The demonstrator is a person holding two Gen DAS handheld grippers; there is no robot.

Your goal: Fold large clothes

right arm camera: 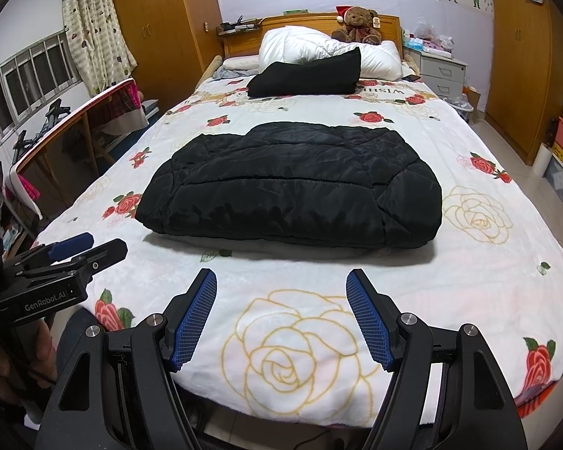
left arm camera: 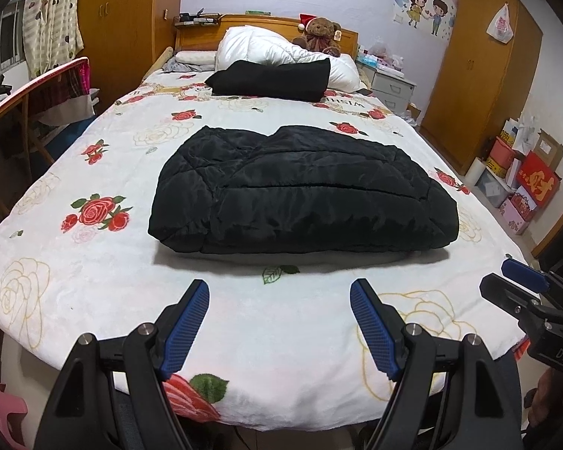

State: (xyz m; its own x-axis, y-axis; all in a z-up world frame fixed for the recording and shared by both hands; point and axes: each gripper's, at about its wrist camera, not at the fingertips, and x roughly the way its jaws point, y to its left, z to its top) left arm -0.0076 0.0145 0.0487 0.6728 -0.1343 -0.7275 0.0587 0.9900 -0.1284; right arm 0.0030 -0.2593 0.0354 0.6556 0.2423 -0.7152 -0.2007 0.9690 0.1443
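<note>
Black quilted jacket (left arm camera: pixel 300 191): one item, lying folded into a thick rectangular bundle at the middle of the bed (left arm camera: pixel 105 285), well ahead of both my grippers and touched by neither.

Left gripper (left arm camera: pixel 279 322): jaws spread wide, nothing between them, hanging over the foot of the bed. Right gripper (right arm camera: pixel 281 315): likewise released and empty, just beside the left.

Condition, as I judge it: folding looks largely done; the bundle holds its shape unaided.

Risks. The shell is slick and glossy, so my ribbed blue pads (right arm camera: pixel 197 322) could slide off it, or pinch only the top layer and peel the fold open. The padding is puffy and springy; if I let go of a pressed fold too soon, it may bulge back. Gripping one corner only would let the weight sag and the layers splay. The fleecy bedcover under it could drag along and wrinkle.

Materials and shapes: jacket of sheeny quilted fabric with stitched panels and a long seam across the top face; rounded, pillowy edges. Bedcover soft, matte, white with red and outlined roses. Second dark folded garment (left arm camera: pixel 272 77): flatter, duller cloth, resting near the white duvet (left arm camera: pixel 255 43) at the headboard.
</note>
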